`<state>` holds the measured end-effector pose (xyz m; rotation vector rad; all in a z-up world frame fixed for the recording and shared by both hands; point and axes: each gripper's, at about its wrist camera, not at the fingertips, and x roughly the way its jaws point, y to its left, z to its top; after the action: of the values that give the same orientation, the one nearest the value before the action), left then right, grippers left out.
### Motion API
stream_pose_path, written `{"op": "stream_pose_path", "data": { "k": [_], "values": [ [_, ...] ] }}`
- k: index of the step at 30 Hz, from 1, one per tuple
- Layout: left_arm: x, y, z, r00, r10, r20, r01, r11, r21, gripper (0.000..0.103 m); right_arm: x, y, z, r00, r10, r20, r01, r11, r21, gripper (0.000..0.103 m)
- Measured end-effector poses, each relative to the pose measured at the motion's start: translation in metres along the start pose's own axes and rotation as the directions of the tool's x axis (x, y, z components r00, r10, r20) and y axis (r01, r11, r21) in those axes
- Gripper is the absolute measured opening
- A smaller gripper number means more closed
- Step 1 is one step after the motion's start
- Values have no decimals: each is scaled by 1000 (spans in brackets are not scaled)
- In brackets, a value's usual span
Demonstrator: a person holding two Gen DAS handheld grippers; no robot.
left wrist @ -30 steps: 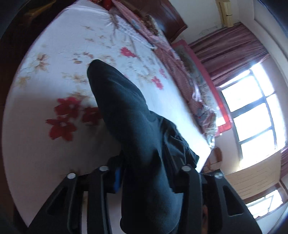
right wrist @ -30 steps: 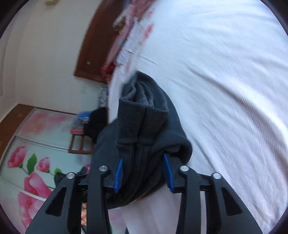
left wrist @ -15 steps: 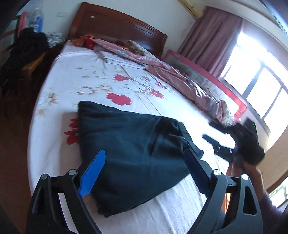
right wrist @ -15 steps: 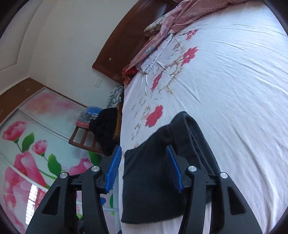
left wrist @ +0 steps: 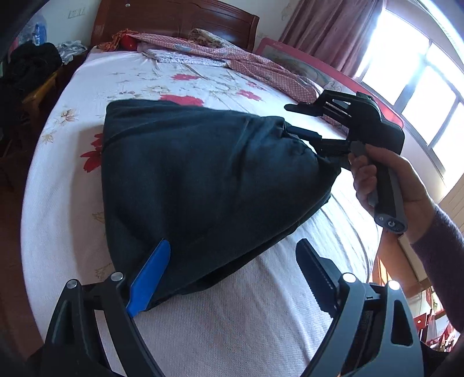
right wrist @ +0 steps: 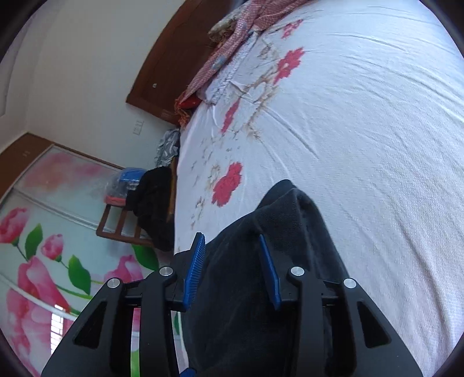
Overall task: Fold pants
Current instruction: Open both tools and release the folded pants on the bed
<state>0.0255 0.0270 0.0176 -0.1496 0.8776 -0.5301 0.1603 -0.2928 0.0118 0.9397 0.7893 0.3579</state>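
Observation:
Dark folded pants [left wrist: 188, 174] lie on the white flowered bed sheet [left wrist: 72, 203]. Their right corner is raised into a tent by my right gripper [left wrist: 290, 119], which a hand [left wrist: 385, 179] holds. In the right wrist view the pants [right wrist: 232, 290] fill the gap of the right gripper [right wrist: 230, 237]. Its jaws are closing on the cloth, and some fabric drapes over the right finger. My left gripper [left wrist: 233, 246] stands wide open just in front of the pants. Its blue left pad [left wrist: 150, 275] lies against the pants' near corner, and only sheet shows between the fingers.
A red patterned blanket [left wrist: 246, 61] and a wooden headboard [left wrist: 174, 20] are at the far end of the bed. A chair piled with dark clothes [right wrist: 150, 203] stands beside the bed. Window and curtains are on the right. Bare sheet [right wrist: 362, 145] lies beyond the pants.
My left gripper let go of the pants, opened wide and drew back. My right gripper released the fold, then came onto the pants' right corner and lifted it.

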Motion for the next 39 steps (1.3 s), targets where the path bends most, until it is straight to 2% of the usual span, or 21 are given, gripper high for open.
{"op": "stream_pose_path", "data": {
  "k": [1,3,5,9,10,11,13,14,16,18,23,25,27,29,31,32,33,35,36,37,39],
  "values": [
    [-8,-2,0,1000,0,21,0,1000,-1,89,-4,5,-5,1000,19,-17,-19,1000,-6,48],
    [-20,-3,1,998,0,61,-1,1000,10,89,-16,9,-21,996,83,-30,-83,997,1,48],
    [-21,-2,2,997,-10,79,8,1000,27,93,-32,4,-39,995,93,-32,-92,996,18,48],
    [2,6,-11,1000,-25,-18,25,1000,5,93,-47,-50,-71,997,56,-49,-50,992,120,51],
    [5,6,-16,1000,-22,-16,22,1000,19,93,-47,-63,-74,996,78,-40,-71,985,158,35],
    [6,5,-19,1000,-21,-10,22,999,44,93,-48,-69,-74,995,95,-34,-87,979,182,29],
    [9,2,-22,1000,-6,-19,8,997,76,93,-50,-60,-73,996,76,-45,-68,985,158,29],
    [9,2,-21,1000,-5,-21,6,997,75,93,-53,-50,-72,997,59,-45,-52,989,139,30],
    [1,1,-18,1000,-6,-15,7,998,58,93,-63,-26,-71,996,81,-26,-78,993,91,45],
    [-11,2,-16,1000,7,-6,-6,999,33,93,-68,-1,-67,998,66,-22,-66,998,14,53],
    [-44,9,-30,999,-35,26,38,995,-88,97,-69,30,-55,996,93,-11,-94,994,-49,53],
    [-51,8,-41,999,-48,16,49,992,-113,97,-68,27,-58,993,116,-18,-116,993,-32,53],
    [-54,5,-53,998,-58,7,59,991,-121,98,-61,13,-70,990,123,-73,-123,992,5,53],
    [-51,4,-63,998,-55,-14,53,991,-121,98,-58,-8,-84,995,17,-94,-16,1000,12,53],
    [-47,6,-67,997,-61,-38,55,989,-141,98,-57,-39,-94,990,-91,-109,100,992,81,53],
    [-47,8,-66,998,-60,-38,54,988,-147,98,-60,-52,-99,990,-81,-113,96,986,134,53],
    [-48,8,-65,998,-56,-30,51,987,-151,98,-66,-58,-104,995,-26,-95,43,983,180,53],
    [-51,8,-63,999,-50,-18,46,987,-152,98,-84,-47,-111,998,34,-51,-26,990,141,53],
    [-52,7,-62,999,-38,-16,35,988,-148,99,-91,-37,-115,998,2,-58,3,996,87,56],
    [-51,6,-61,999,-27,-18,24,989,-144,101,-96,-30,-120,997,-39,-72,42,998,43,72],
    [-46,2,-61,999,-16,-39,11,989,-145,101,-105,-24,-132,991,-98,-90,98,995,-8,78]
  ]
}}
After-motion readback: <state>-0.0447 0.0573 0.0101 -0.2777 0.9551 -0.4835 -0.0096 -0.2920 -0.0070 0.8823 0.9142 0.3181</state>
